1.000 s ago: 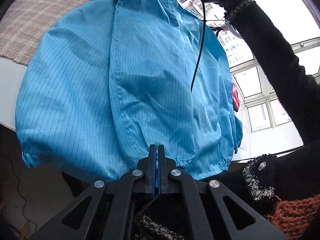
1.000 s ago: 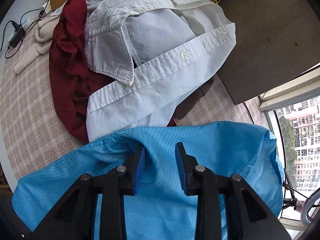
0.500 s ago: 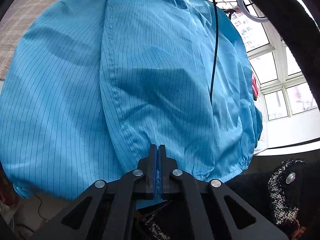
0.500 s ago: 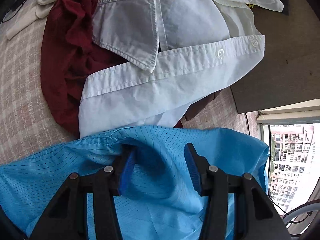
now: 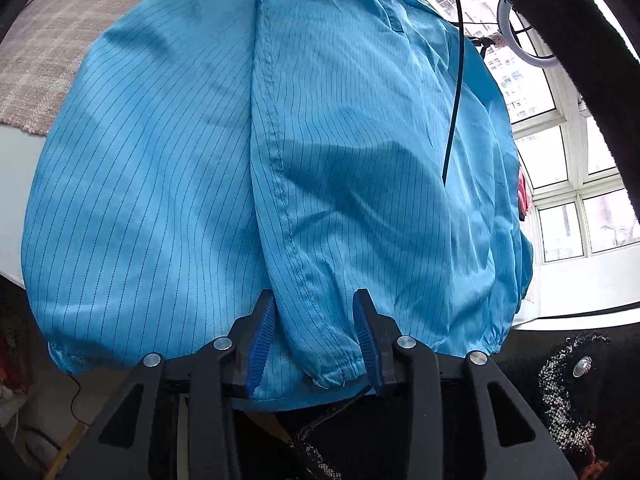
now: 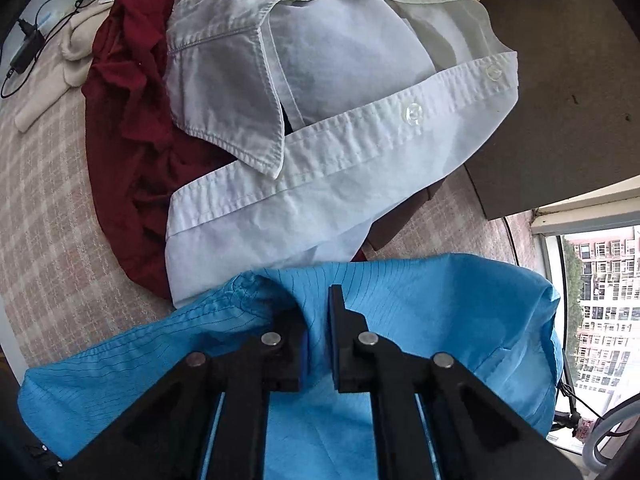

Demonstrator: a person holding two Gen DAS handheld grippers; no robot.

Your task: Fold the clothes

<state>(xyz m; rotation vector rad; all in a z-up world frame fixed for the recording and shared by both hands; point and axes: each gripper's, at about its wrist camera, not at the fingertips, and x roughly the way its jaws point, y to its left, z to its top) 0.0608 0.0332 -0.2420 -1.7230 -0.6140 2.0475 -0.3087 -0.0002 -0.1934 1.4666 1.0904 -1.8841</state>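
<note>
Left wrist camera is sitting behind the left tool [image 5: 316, 336], looking along its fingers and steeply down, very close to the blue garment [image 5: 168, 184], which is filling most of the view; windows [image 5: 560, 208] are showing at right. Right wrist camera is sitting behind the right tool [image 6: 318, 332], facing almost straight down, near the same garment [image 6: 432, 304], with the white shirt [image 6: 320, 184] and red cloth [image 6: 128, 128] beyond. Both views are sharing the blue garment and checked cover [image 6: 44, 208].

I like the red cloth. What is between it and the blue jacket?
In the right wrist view, a white shirt lies between the dark red cloth and the blue jacket, overlapping the red cloth.
</note>
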